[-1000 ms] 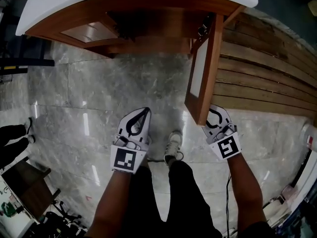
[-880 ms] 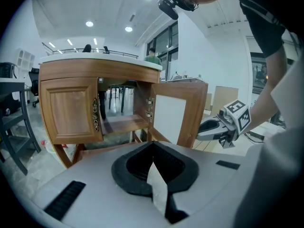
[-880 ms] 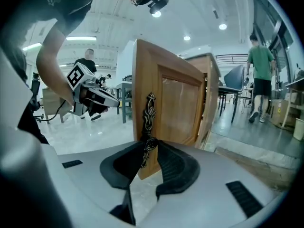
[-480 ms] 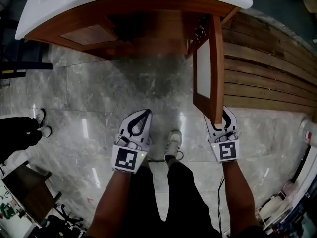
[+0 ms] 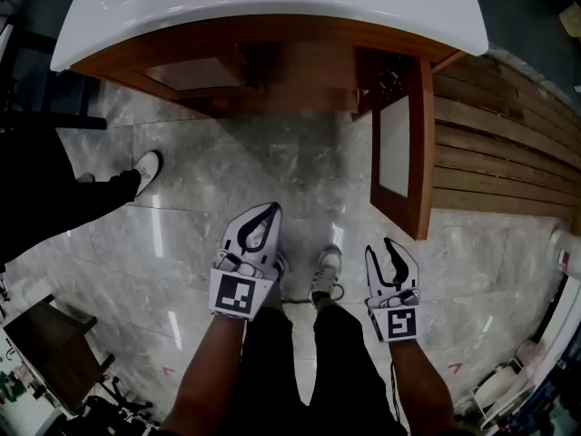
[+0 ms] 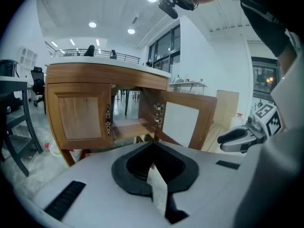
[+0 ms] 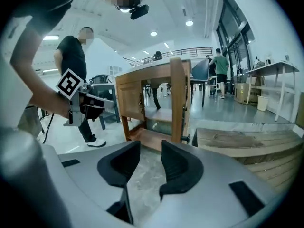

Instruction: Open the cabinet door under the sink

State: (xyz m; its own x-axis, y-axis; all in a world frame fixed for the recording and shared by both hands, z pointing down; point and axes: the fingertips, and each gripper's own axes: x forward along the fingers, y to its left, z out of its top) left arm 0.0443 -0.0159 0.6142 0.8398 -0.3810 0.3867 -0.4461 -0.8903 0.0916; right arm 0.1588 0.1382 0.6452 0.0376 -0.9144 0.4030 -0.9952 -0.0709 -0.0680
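Note:
The wooden cabinet (image 5: pixel 272 57) stands under the white sink top (image 5: pixel 272 3). Its right door (image 5: pixel 404 153) stands swung wide open, with a pale inner panel; its left door (image 5: pixel 195 73) is closed. The open door (image 6: pixel 185 122) also shows in the left gripper view, and the right gripper view has the door (image 7: pixel 177 99) edge-on with its knob (image 7: pixel 186 139). My right gripper (image 5: pixel 381 246) hangs below the door's free corner, apart from it. Its jaws are closing with nothing between them (image 7: pixel 150 146). My left gripper (image 5: pixel 270 209) is shut and empty (image 6: pixel 153 144), held over the floor.
A slatted wooden platform (image 5: pixel 495 143) lies right of the cabinet. A bystander's leg and white shoe (image 5: pixel 141 171) stand at the left. The gripper holder's own shoe (image 5: pixel 327 271) is between the grippers. Dark furniture (image 5: pixel 50 334) sits at the lower left.
The right gripper has come off the door's edge and drawn back toward the body. The door has swung further open. The bystander has stepped closer at the left.

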